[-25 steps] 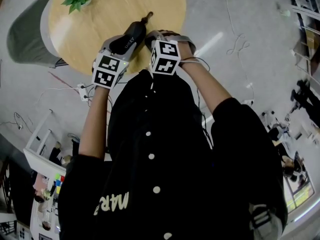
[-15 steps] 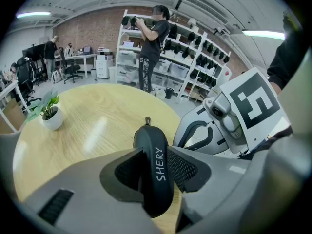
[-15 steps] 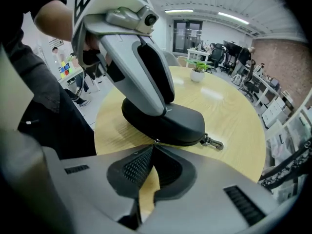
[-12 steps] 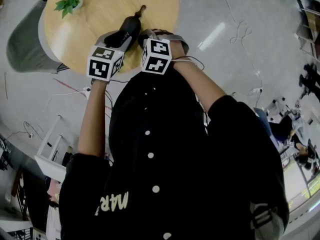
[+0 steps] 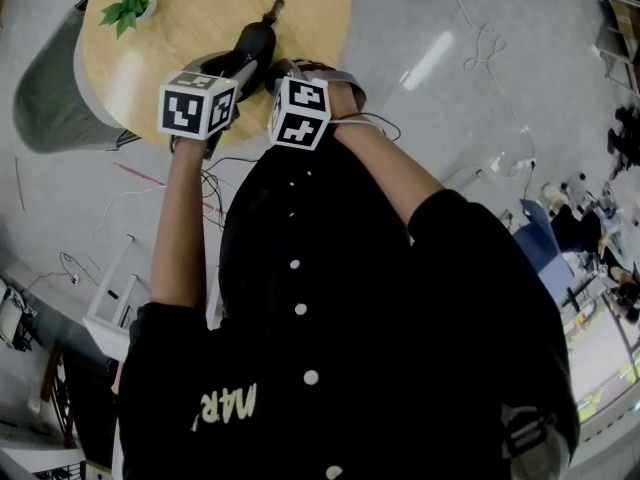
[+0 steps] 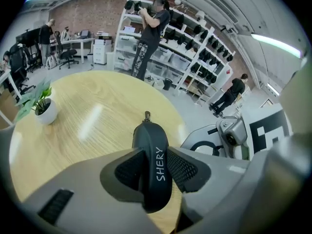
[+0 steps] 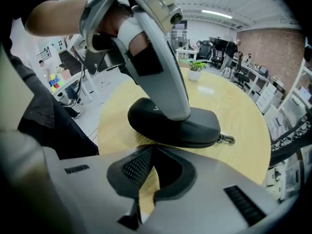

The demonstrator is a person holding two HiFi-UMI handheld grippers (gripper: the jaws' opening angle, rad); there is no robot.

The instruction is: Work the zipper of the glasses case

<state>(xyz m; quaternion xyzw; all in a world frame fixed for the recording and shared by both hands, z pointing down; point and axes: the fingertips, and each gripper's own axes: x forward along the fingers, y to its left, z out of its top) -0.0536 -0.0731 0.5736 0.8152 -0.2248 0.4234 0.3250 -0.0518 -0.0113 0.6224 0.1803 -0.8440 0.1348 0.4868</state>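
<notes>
Near the front edge of the round wooden table [image 5: 200, 28], a black glasses case [image 5: 250, 48] is clamped in the left gripper [image 5: 235, 68]. In the left gripper view the two ribbed pads press on the case's opposite sides, with the white lettering "SHERY" on the strip between them. The case points away from the person towards the table's middle, and a small metal clip [image 6: 147, 116] sticks out of its far end. Whether the case rests on the wood or hangs just above it cannot be told. The right gripper [image 5: 285, 68] sits just beside the left one, their marker cubes close together. In the right gripper view its jaws are together at the tips, with nothing visible between them. Those tips lie just at the near edge of the case. One grey finger of the left gripper crosses the case's upper face there. A small potted plant [image 5: 127, 6] in a white pot stands well apart on the table's far left. Beyond the table, a person [image 6: 151, 33] stands at white shelving [image 6: 195, 48].
</notes>
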